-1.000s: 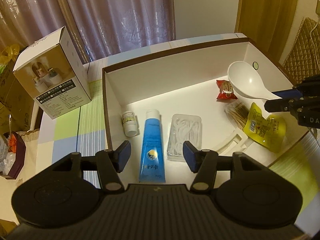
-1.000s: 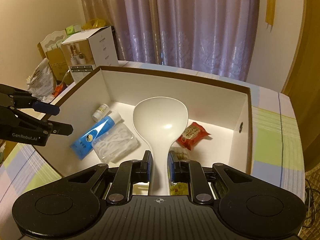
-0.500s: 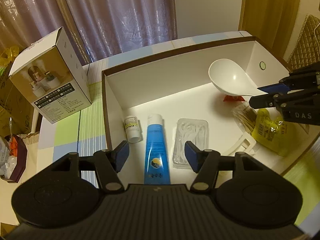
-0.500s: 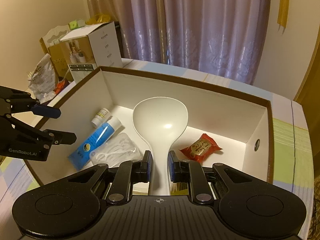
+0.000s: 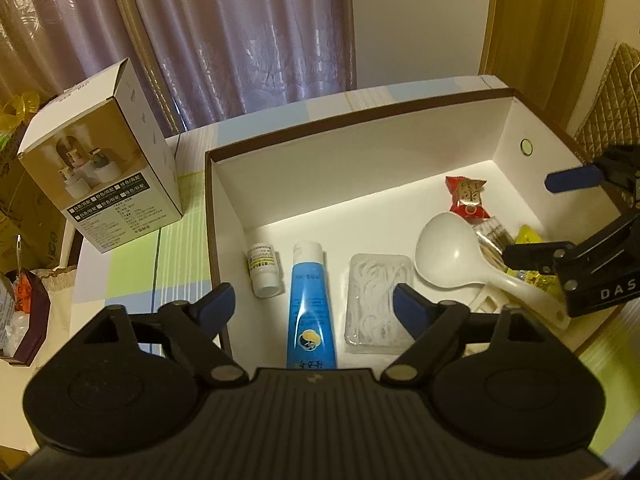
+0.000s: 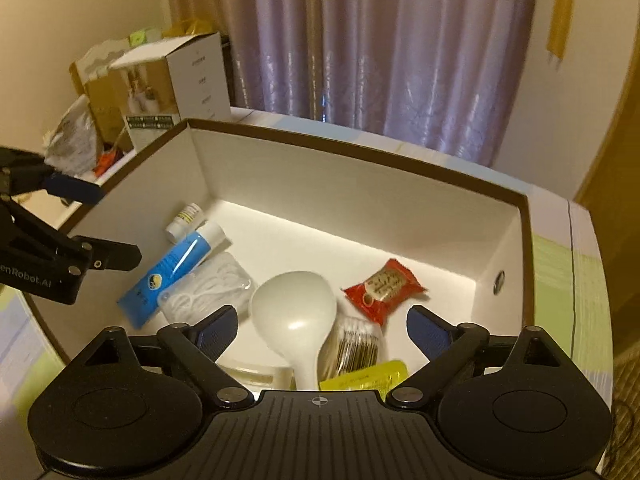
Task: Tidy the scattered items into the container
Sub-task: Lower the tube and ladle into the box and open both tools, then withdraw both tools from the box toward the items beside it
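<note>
Gaping wide and empty, the right tongs [image 6: 322, 326] hung over the near-right part of the container [image 6: 360, 152], a white box with a brown rim standing on the checked worktop [image 5: 132, 264]. Right below them lay the white spoon [image 6: 294, 316], free of both fingers, its bowl up and its handle running back toward the near wall. Against its right side sat a clear packet of cotton swabs [image 6: 356, 342], with a yellow sachet [image 6: 368, 378] nearer still; beyond these lay a red snack packet [image 6: 382, 286], close to the right wall.

The left tongs [image 5: 314, 304] were spread wide as well, holding nothing — they hovered at the box's near-left edge. Between their fingers, on the floor of the box, a blue tube [image 5: 310, 308] lay lengthwise with its white cap pointing to the far wall. A clear case of floss picks [image 5: 378, 304] lay just beside it on the right, and a small white bottle [image 5: 264, 270] on its left, near the left wall.

Farther off, outside the container by the worktop's far-left corner, a tall printed carton [image 5: 102, 160] stood upright. Purple curtains [image 5: 240, 36] hung behind the worktop's far edge.
</note>
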`<state>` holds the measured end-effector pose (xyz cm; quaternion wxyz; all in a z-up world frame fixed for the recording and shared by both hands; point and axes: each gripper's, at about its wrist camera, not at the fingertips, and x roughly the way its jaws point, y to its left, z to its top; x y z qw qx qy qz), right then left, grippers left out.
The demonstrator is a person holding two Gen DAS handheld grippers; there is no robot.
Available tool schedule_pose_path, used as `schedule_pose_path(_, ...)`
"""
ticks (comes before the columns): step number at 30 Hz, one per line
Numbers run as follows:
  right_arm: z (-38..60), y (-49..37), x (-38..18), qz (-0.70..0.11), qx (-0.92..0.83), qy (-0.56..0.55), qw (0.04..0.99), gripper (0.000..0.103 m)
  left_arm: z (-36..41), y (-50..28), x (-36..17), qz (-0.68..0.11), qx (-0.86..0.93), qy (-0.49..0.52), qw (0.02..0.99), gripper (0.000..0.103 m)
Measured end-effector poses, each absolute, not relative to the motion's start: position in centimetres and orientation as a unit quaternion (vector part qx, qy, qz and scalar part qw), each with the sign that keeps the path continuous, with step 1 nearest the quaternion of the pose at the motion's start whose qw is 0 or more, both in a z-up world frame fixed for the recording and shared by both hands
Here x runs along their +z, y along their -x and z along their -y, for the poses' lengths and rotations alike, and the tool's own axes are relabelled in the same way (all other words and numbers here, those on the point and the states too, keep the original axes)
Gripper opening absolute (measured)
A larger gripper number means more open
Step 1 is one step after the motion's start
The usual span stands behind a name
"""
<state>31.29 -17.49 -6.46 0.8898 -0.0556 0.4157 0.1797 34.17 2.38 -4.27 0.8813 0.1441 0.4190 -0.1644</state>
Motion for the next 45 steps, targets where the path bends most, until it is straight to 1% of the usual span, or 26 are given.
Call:
schedule_pose_path(4, 18.1, -29.8, -5.4, -0.416, 0.173, 0.041, 0.892, 0.097, -2.6, -33.4, -3.5, -0.414, -0.168, -0.139, 0.884, 0.090)
schedule_pose_path(6, 18.2, -28.9, -4.9, -0.413, 0.167, 0.040, 0.894, 0.097, -2.7, -33.0, -3.2, -0.414, -0.167, -0.131, 0.885, 0.094)
schedule_pose_path(15, 18.3, -25.8, -3.3, -0.398, 0.139, 0.020, 0.906, 0.097, -2.9, -30.9, -1.7, -0.406, -0.162, -0.122, 0.891, 0.100)
schedule_pose_path(19, 18.4, -25.2, -2.8, -0.402, 0.117, 0.006, 0.908, 0.097, -2.9, -30.0, -0.9, -0.400, -0.161, -0.123, 0.894, 0.101)
schedule_pose_path(25, 19.2, -23.8, -1.6, -0.397, 0.096, -0.049, 0.911, 0.097, -3.5, -28.3, 0.2, -0.387, -0.162, -0.123, 0.899, 0.102)
schedule_pose_path(32, 20.4, -20.9, -0.4, -0.373, 0.113, -0.098, 0.916, 0.097, -6.0, -25.6, 0.7, -0.386, -0.162, -0.098, 0.903, 0.102)
schedule_pose_path(35, 20.1, -19.4, -0.5, -0.375, 0.134, -0.097, 0.912, 0.097, -7.5, -23.9, 0.5, -0.390, -0.163, -0.085, 0.902, 0.102)
schedule_pose_path(38, 18.7, -17.5, -1.2, -0.379, 0.166, -0.071, 0.908, 0.097, -8.9, -22.4, -0.4, -0.406, -0.154, -0.080, 0.897, 0.102)
schedule_pose_path(42, 15.6, -15.3, -3.0, -0.387, 0.205, -0.030, 0.898, 0.097, -10.9, -20.8, -2.6, -0.442, -0.136, -0.068, 0.884, 0.102)
schedule_pose_path(45, 13.4, -14.4, -4.7, -0.398, 0.234, -0.023, 0.887, 0.097, -12.2, -20.1, -4.3, -0.470, -0.121, -0.049, 0.873, 0.102)
